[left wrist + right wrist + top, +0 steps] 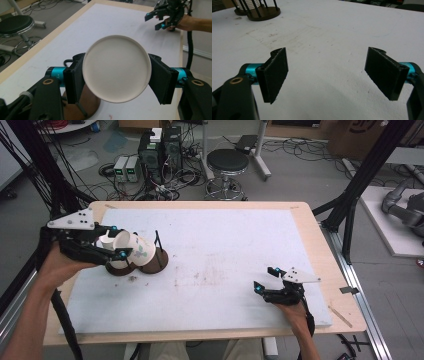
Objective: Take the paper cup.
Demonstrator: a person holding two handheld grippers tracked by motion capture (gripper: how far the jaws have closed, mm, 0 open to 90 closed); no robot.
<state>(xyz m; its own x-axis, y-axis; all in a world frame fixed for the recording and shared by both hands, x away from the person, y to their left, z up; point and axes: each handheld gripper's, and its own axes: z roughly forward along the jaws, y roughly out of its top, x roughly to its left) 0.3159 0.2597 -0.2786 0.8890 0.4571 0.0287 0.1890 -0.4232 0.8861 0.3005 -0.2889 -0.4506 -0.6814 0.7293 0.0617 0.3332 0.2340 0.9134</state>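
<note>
Cup: white paper cup [117, 68] lies on its side, squeezed between the left gripper [116, 241] fingers.
Stand: brown round stand [155, 261] sits just under those fingers.
Right gripper [266, 279]: fingers wide, nothing between, over the white worktop [225, 270].

The bench [215, 250] lay open across its middle and right. At its left, two brown round stands [150, 264] with black upright rods stood touching, blocking passage there beside the paper cup [134, 249].
</note>
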